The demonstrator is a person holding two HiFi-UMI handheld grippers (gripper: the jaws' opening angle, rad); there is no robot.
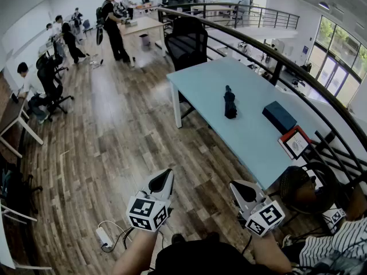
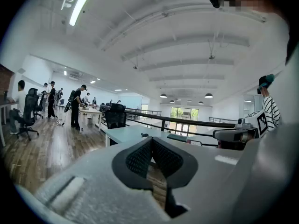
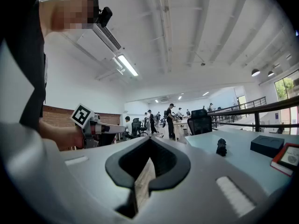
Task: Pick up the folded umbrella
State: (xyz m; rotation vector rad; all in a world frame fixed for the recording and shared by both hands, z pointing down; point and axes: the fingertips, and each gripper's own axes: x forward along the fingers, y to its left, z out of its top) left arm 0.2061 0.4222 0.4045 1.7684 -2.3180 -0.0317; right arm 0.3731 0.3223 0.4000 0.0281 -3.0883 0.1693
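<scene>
The folded black umbrella lies on the middle of the light blue table. It shows small and far in the left gripper view and in the right gripper view. My left gripper and right gripper hang side by side over the wooden floor, short of the table's near end and well apart from the umbrella. The left gripper's tips meet with nothing between them. On the right gripper the jaws are likewise shut and hold nothing.
A dark blue box and a red-framed tablet lie on the table right of the umbrella. A black office chair stands at the far end. A railing runs along the right side. A power strip lies on the floor.
</scene>
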